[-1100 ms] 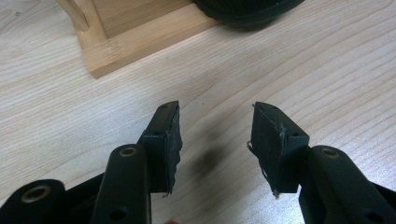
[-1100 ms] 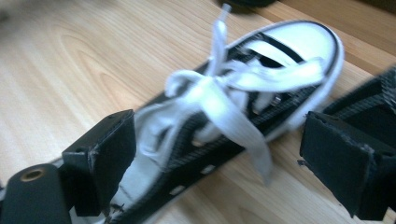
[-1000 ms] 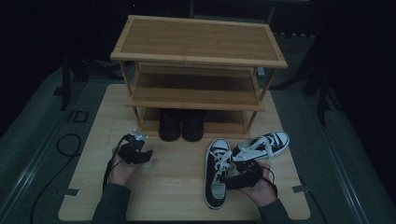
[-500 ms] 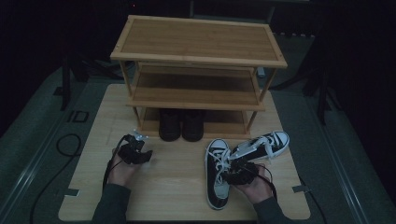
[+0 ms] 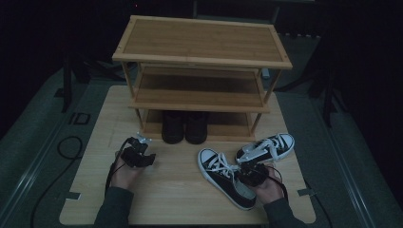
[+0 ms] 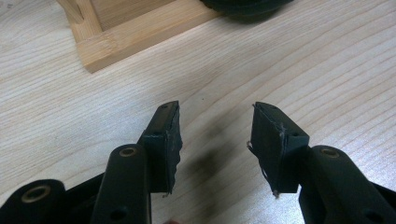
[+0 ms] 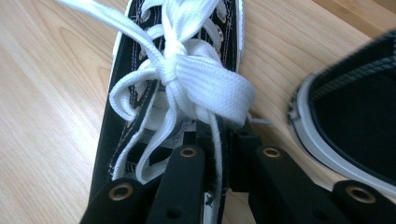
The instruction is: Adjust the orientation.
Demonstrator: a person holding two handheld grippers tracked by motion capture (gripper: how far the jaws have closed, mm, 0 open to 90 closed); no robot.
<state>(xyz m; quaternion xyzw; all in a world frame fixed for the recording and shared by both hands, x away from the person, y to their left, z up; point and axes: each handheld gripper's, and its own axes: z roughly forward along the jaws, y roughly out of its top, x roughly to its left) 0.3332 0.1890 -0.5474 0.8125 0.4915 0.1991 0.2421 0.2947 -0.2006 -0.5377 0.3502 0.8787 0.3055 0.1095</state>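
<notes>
our right tongs (image 7: pixel 219 140) have just been closing and are clamping the near sneaker (image 5: pixel 225 178) on the counter (image 5: pixel 180 190); our left tongs (image 6: pixel 215 135) are resting apart, gripping nothing.

Dark grey-green long sleeves (image 5: pixel 113 210) cover both forearms. Each hand carries matte black plastic tongs (image 6: pixel 215 140) with brass-ringed pivot holes, ragged-edged flat pads (image 6: pixel 268 140) and a trailing black cable (image 5: pixel 110 172).

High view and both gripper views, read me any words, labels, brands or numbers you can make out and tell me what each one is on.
"ID": dark marking on the grey floor left of the wooden board, faint in the dim light, so uncertain.
Black-and-white sneakers, dark shoes on the rack: no readable brand or label.
Both gripper views: no text.
</notes>
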